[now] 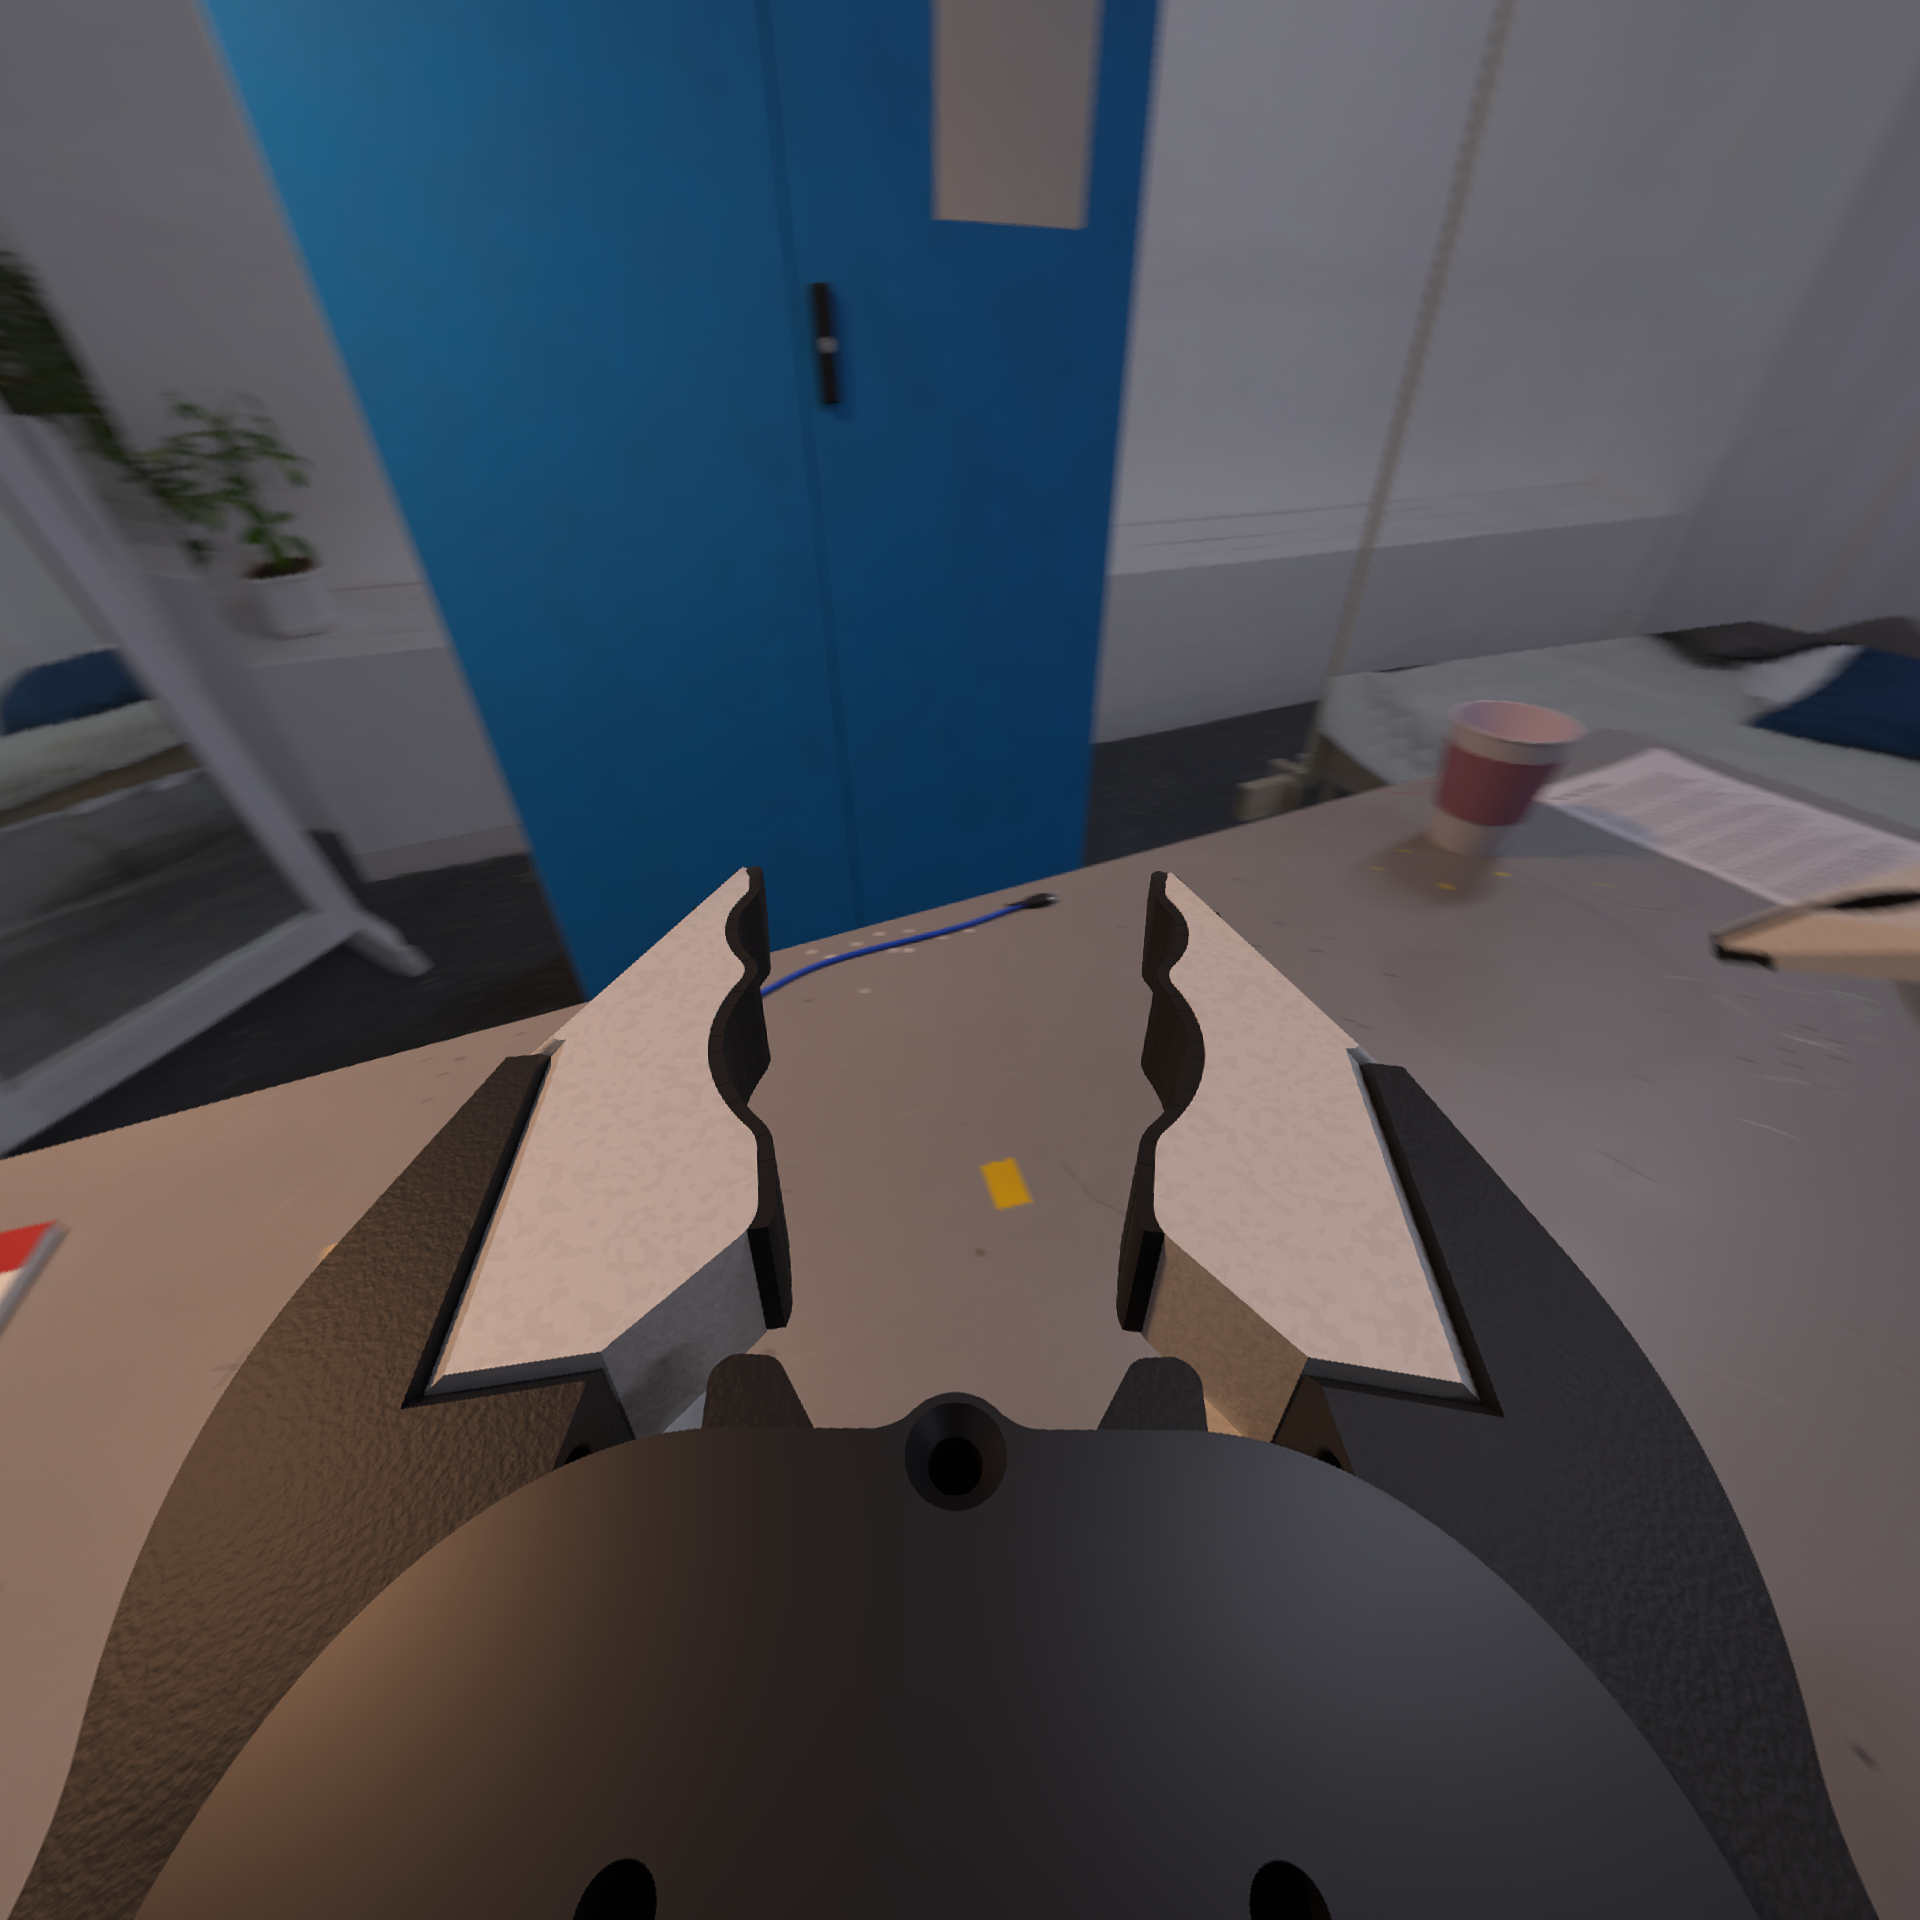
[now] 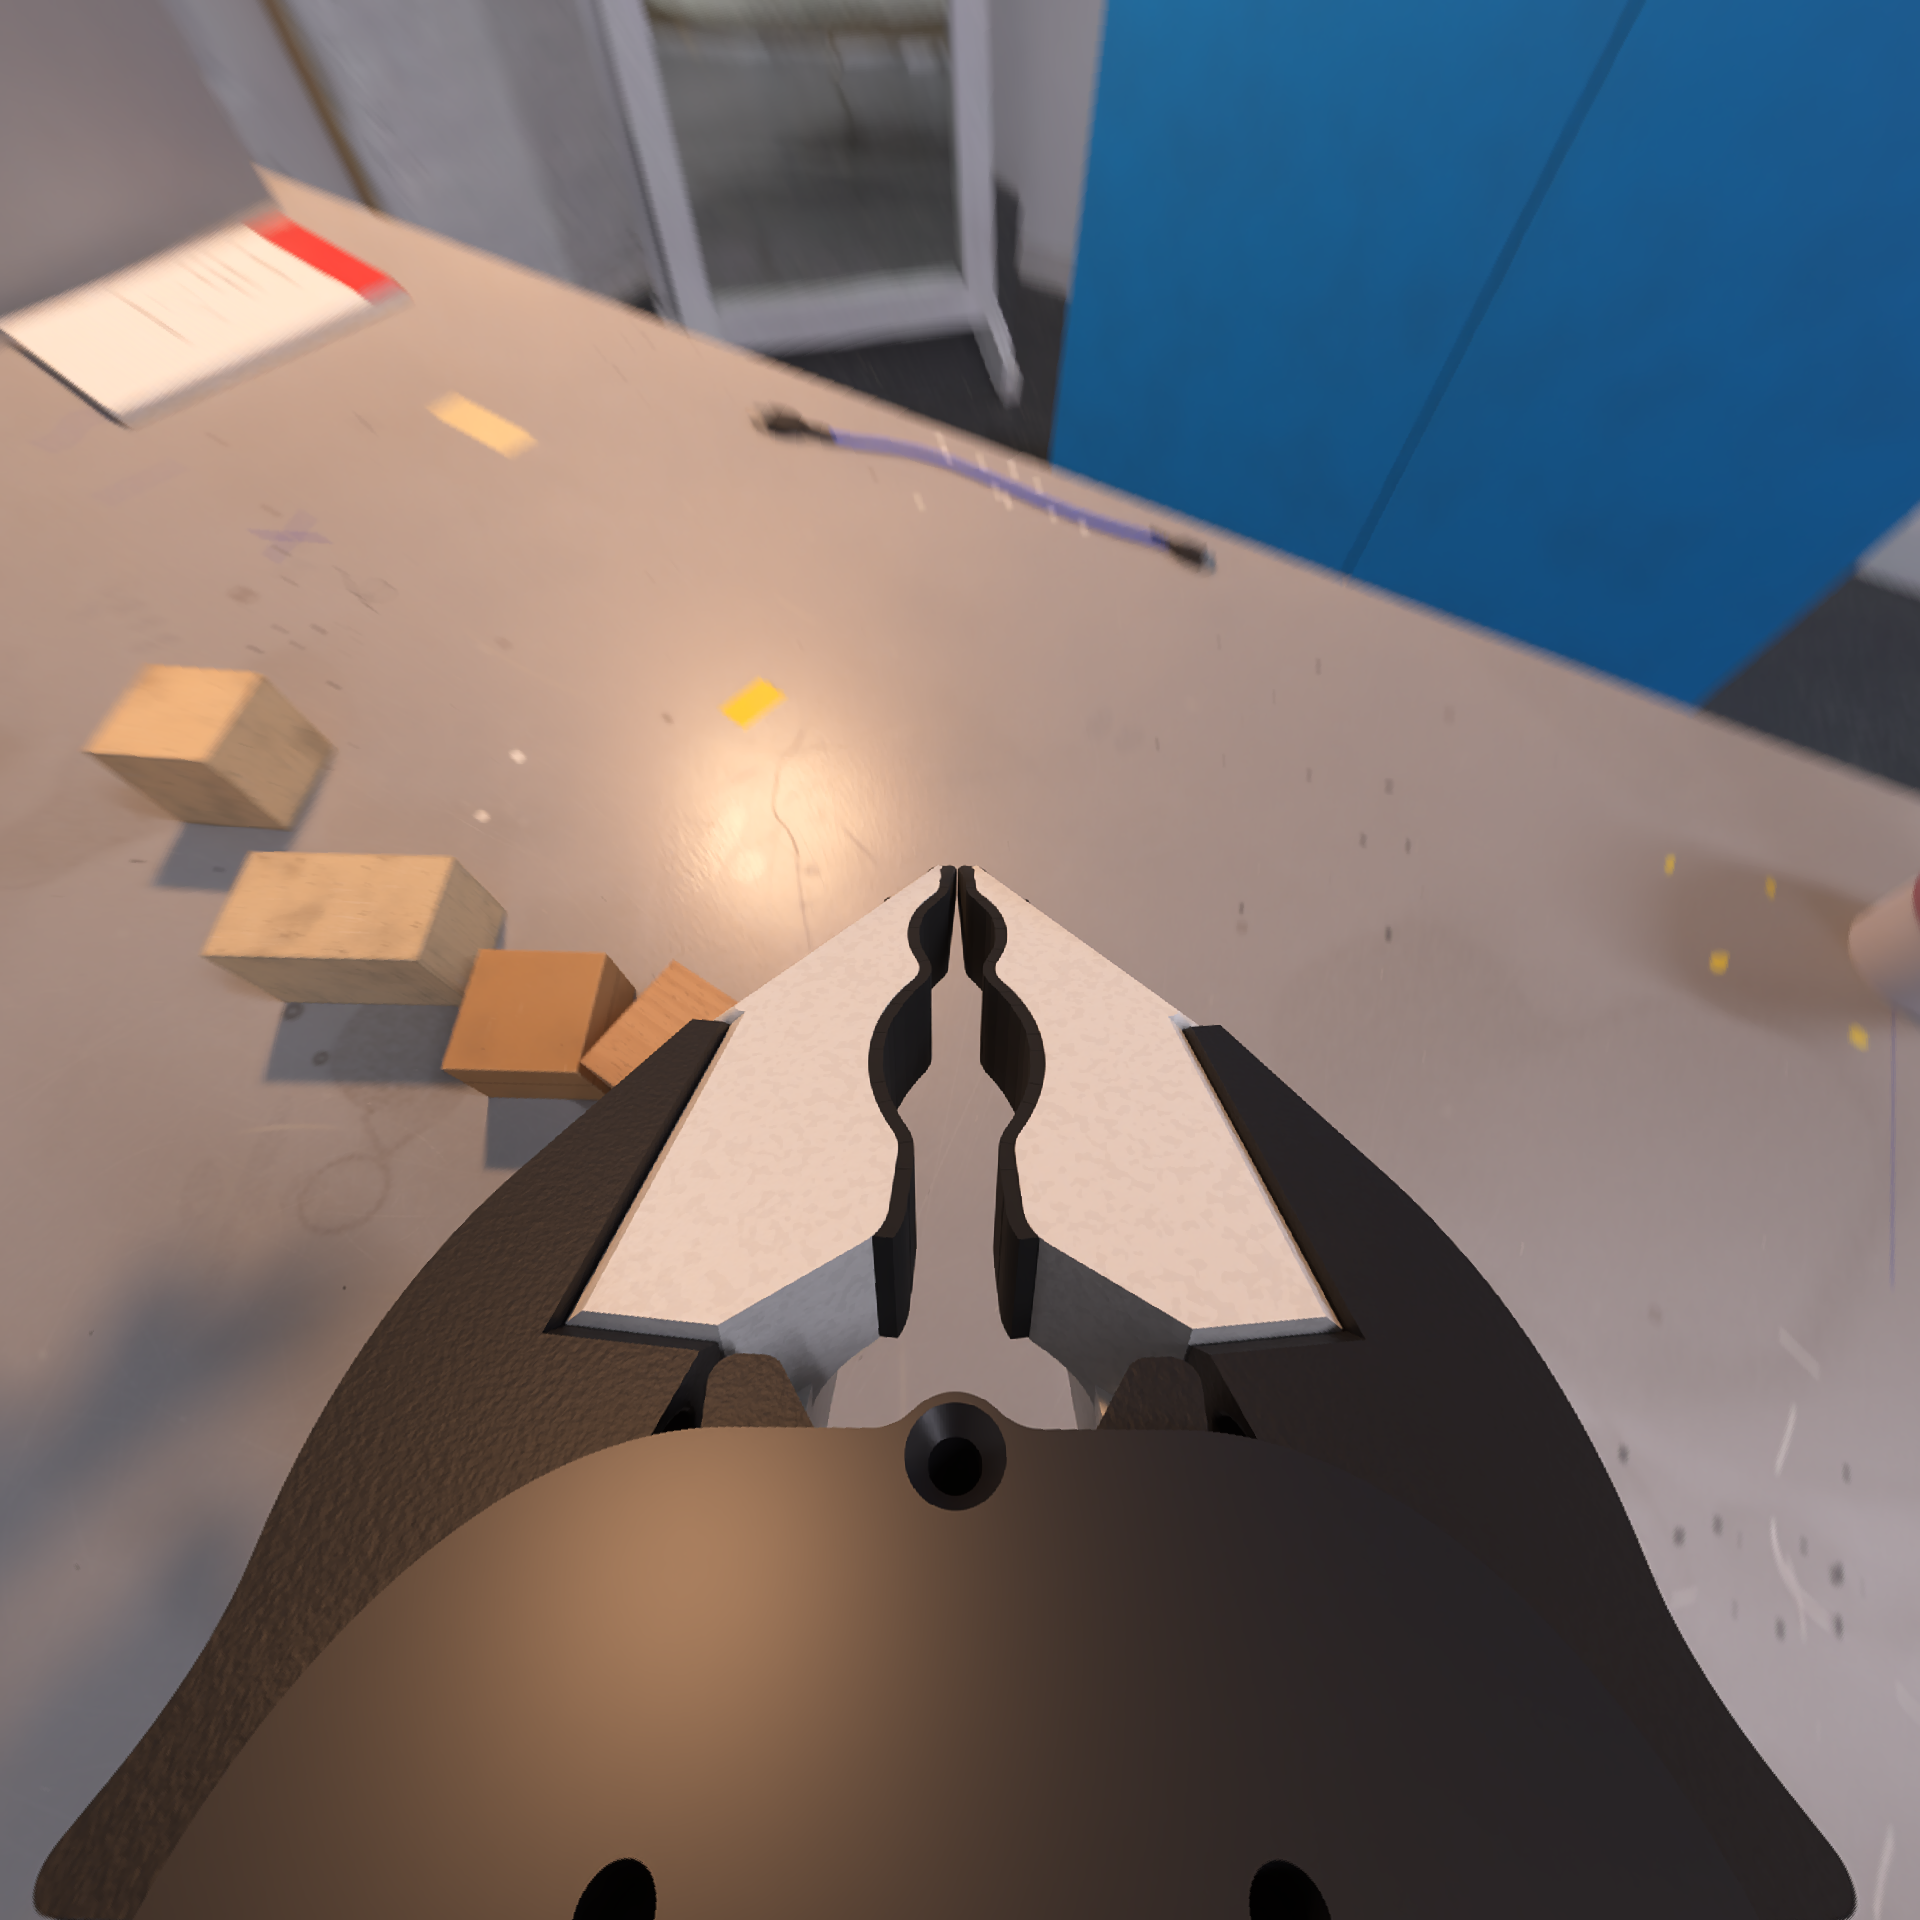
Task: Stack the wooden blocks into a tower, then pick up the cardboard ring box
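Note:
In the right wrist view, several wooden blocks lie loose on the table to the left of my right gripper (image 2: 956, 873): a pale block (image 2: 208, 743) farthest left, a second pale block (image 2: 353, 925), a darker orange block (image 2: 535, 1023) and a small orange block (image 2: 655, 1018) partly hidden behind my left finger. My right gripper is shut and empty above the table. My left gripper (image 1: 956, 883) is open and empty above the table (image 1: 1039, 1299); the right gripper's tip (image 1: 1818, 935) shows at its right edge. No cardboard ring box is in view.
A red paper cup (image 1: 1496, 774) and a printed sheet (image 1: 1745, 821) stand at the far right. A blue cable (image 2: 997, 483) lies by the far edge. A white and red booklet (image 2: 197, 312) is far left. Yellow tape (image 2: 753, 701) marks the middle.

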